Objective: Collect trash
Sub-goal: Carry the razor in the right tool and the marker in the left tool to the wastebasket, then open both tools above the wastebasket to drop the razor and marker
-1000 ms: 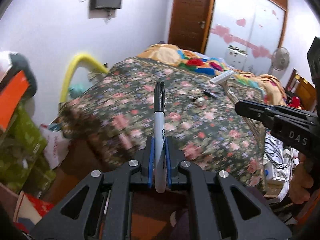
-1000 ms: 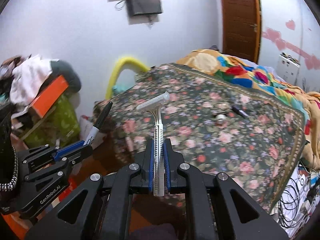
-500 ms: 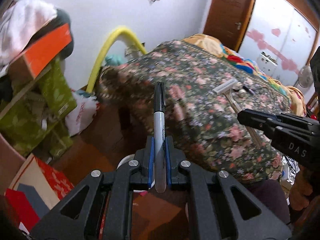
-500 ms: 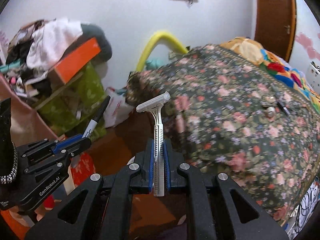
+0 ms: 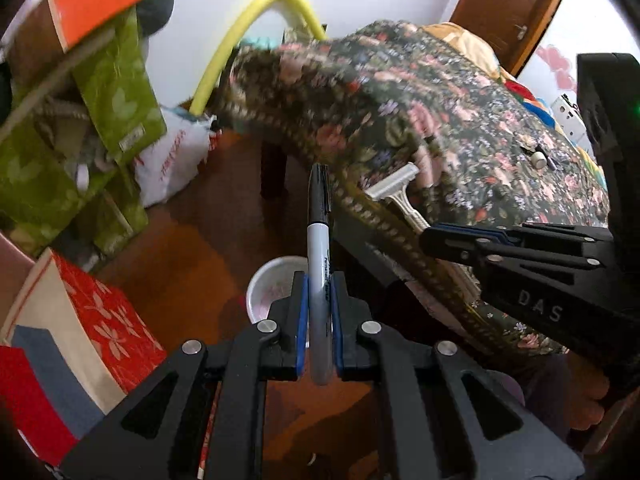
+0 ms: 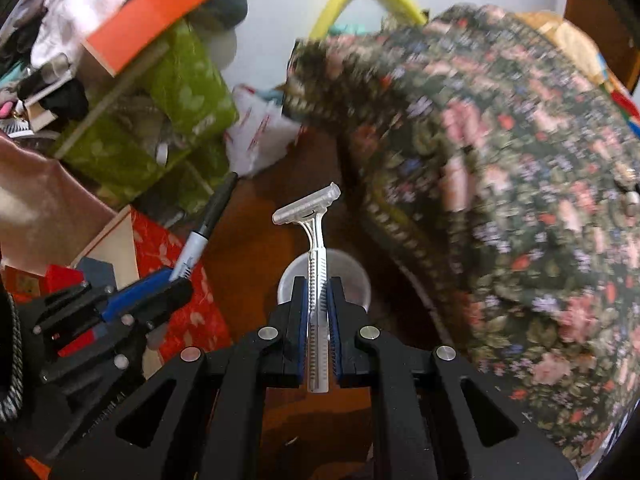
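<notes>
My left gripper (image 5: 319,300) is shut on a grey marker (image 5: 319,236) with a black cap, which stands up between the blue pads. My right gripper (image 6: 318,304) is shut on a clear disposable razor (image 6: 316,248), head pointing away. Below both, on the brown floor, stands a small white bin (image 5: 272,284), open at the top; it also shows behind the razor handle as a white bin (image 6: 348,272). The marker (image 6: 202,228) and left gripper (image 6: 168,284) appear at the left of the right wrist view. The razor (image 5: 396,192) and right gripper (image 5: 432,238) appear at the right of the left wrist view.
A bed under a dark floral cover (image 5: 460,120) fills the right side, with small items on top (image 5: 540,158). Green bags (image 5: 116,84), a white plastic bag (image 5: 172,160), a red patterned box (image 5: 104,328) and a yellow hoop (image 5: 256,20) crowd the left.
Both grippers have swung left off the bed and tipped downward toward the floor. The white bin has come into view beneath them. Marker and razor stay clamped.
</notes>
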Demonstrator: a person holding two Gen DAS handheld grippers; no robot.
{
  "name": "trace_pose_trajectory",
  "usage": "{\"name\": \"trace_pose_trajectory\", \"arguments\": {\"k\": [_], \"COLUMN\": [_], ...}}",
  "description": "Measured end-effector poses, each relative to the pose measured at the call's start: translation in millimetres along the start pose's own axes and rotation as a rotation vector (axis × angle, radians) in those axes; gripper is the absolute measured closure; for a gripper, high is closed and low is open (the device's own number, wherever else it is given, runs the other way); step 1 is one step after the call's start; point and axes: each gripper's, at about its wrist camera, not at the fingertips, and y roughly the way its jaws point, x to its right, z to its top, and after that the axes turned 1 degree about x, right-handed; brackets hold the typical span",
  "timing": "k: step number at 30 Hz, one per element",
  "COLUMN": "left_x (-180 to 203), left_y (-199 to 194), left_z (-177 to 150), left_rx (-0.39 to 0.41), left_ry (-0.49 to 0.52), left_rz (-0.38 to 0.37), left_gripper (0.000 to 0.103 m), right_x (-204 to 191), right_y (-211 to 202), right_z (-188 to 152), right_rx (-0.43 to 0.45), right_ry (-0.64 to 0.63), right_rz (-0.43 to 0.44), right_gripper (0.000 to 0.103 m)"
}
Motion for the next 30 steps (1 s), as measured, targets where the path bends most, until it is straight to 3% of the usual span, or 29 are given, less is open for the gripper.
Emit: {"name": "trace_pose_trajectory", "arguments": {"k": [7, 9, 11, 12, 21, 30], "left_x": [-14, -13, -12, -12, -2, 21], "left_y": [31, 38, 43, 46, 66, 7], "left_z": [4, 5, 6, 7, 16, 22], "left_rx": [-0.038, -0.048, -0.054, -0.057, -0.090, 0.029], "left_ry": [-0.036, -0.031, -0.027, -0.026, 0.003, 0.022], "left_rz": [0.002, 0.012, 0.013, 0.011, 0.046, 0.014], "left_gripper": [0.094, 0.094, 0.094, 0.094, 0.088, 0.087], "right_x": [-1, 0, 3, 5, 19, 21], "right_y": [38, 44, 48, 48, 29, -22], "right_z": [15, 20, 23, 24, 19, 8], "right_rx": [-0.071, -0.091, -0.096, -0.090, -0.040, 0.101], "right_ry": [-0.008, -0.004, 0.004, 0.007, -0.025, -0.065], "right_rz": [0.052, 0.057, 0.060, 0.058, -0.023, -0.094], "right_gripper": [0.094, 0.086, 0.064, 0.062, 0.061, 0.061]}}
